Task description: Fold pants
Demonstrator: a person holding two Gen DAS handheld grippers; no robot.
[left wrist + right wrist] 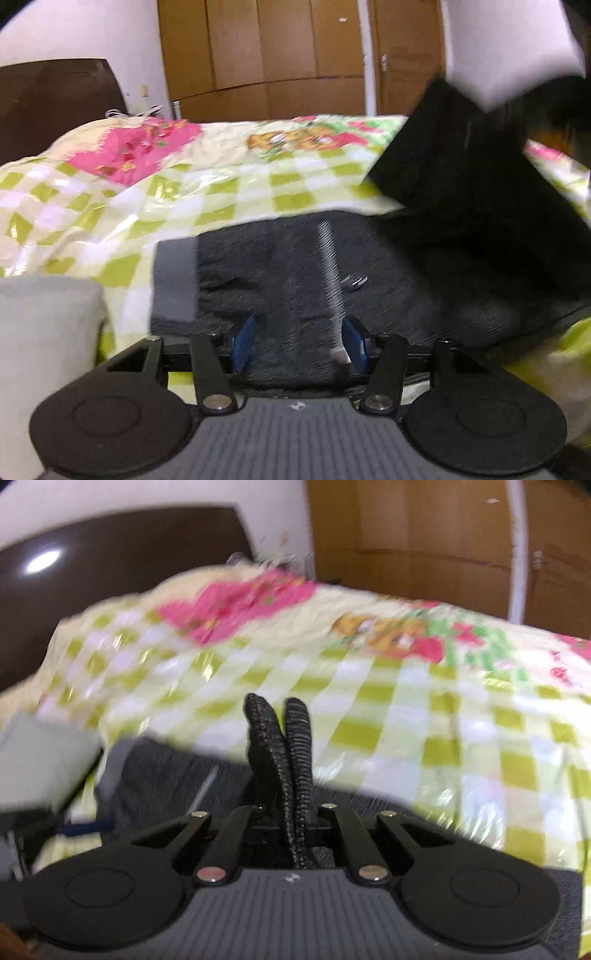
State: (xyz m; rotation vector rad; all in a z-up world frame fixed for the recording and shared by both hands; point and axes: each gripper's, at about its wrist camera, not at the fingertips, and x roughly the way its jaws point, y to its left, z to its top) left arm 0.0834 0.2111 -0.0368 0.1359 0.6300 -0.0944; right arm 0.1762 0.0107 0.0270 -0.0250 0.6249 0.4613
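Dark grey pants (288, 280) with a light side stripe lie on the bed, a grey cuff band at their left edge. My left gripper (298, 341) is open, its blue pads (244, 341) standing apart over the fabric. In the right wrist view my right gripper (291, 786) is shut on a ribbed black band of the pants (295, 738), which sticks up between the jaws. More dark pants fabric (166, 775) lies to the left below it. In the left wrist view the right gripper's black body (461, 166) shows at the upper right, blurred.
The bed has a yellow-green checked cover (221, 192) with pink and orange cartoon prints. A light grey block (44, 332) sits at the left. A dark headboard (110, 572) and wooden wardrobe doors (295, 55) stand behind the bed.
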